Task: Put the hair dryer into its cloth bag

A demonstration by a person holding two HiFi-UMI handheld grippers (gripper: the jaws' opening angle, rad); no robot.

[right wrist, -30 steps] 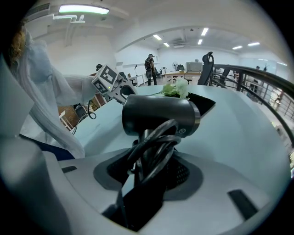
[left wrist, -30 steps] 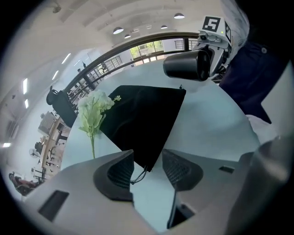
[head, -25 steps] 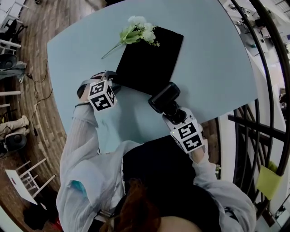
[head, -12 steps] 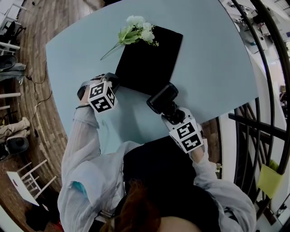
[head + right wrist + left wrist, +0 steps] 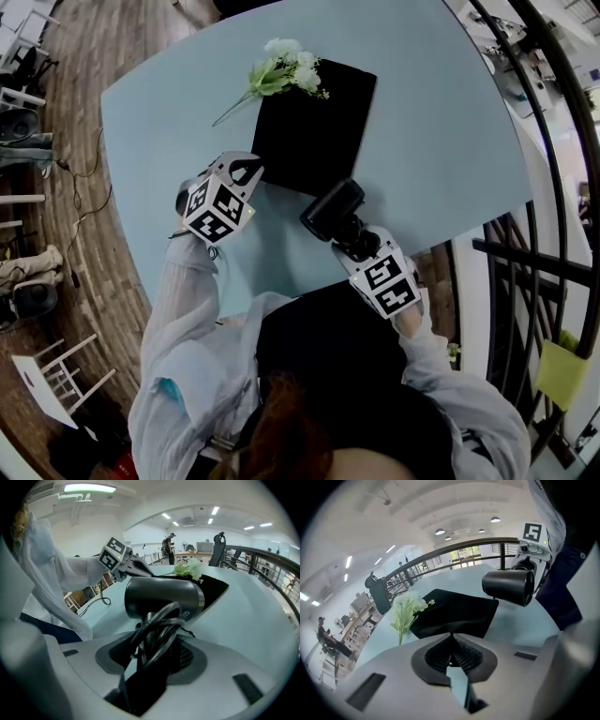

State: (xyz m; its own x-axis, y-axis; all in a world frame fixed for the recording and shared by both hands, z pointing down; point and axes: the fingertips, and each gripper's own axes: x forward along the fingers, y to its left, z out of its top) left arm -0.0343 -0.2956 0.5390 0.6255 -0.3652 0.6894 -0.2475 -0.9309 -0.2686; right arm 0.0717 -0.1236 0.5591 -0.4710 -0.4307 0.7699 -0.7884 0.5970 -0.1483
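Observation:
The black cloth bag (image 5: 314, 122) lies flat on the pale blue table (image 5: 441, 141). My left gripper (image 5: 246, 172) sits at its near left corner, and its jaws have just been closing. In the left gripper view the jaws (image 5: 452, 637) are shut, with the bag's edge (image 5: 454, 613) pinched between them. My right gripper (image 5: 354, 242) is shut on the handle of the black hair dryer (image 5: 333, 208), whose cord is wound around that handle (image 5: 154, 630). The dryer's barrel (image 5: 164, 595) hangs just above the table at the bag's near right corner.
A sprig of white artificial flowers (image 5: 281, 67) rests on the bag's far left corner. A dark metal railing (image 5: 553, 187) curves past the table on the right. A white chair (image 5: 56, 375) and cables stand on the wooden floor at the left.
My left gripper has lifted and tipped over at the bag's near left corner, and the corner has shifted slightly right with it. The right gripper and the dryer have barely moved.

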